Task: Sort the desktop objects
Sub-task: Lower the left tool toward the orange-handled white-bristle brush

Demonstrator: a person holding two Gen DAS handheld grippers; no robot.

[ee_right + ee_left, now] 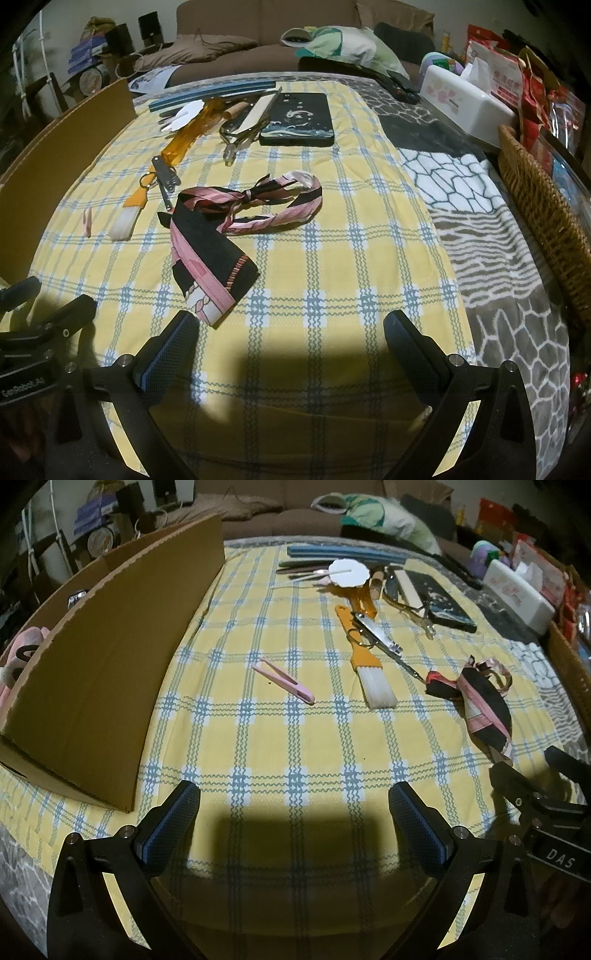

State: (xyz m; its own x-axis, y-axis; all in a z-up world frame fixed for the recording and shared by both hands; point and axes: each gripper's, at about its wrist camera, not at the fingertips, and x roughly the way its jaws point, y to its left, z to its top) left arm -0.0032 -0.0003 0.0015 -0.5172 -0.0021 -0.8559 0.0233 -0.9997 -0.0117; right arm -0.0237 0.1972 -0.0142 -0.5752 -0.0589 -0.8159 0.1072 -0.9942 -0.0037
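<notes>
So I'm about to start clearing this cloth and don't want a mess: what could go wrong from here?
1. The pink-and-black scarf lies knotted in a loop; lifting one end could drag its tail across the nail clippers beside it.
2. The clippers overlap the orange-handled brush, so picking up either may pull the other along.
3. The pink clip is thin and flat on the cloth; wide-open jaws may bunch the fabric instead.

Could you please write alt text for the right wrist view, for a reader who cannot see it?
The open right gripper hovers empty over a yellow checked cloth, just short of a pink and black scarf. Beyond lie a brush, nail clippers and a dark phone case.
</notes>
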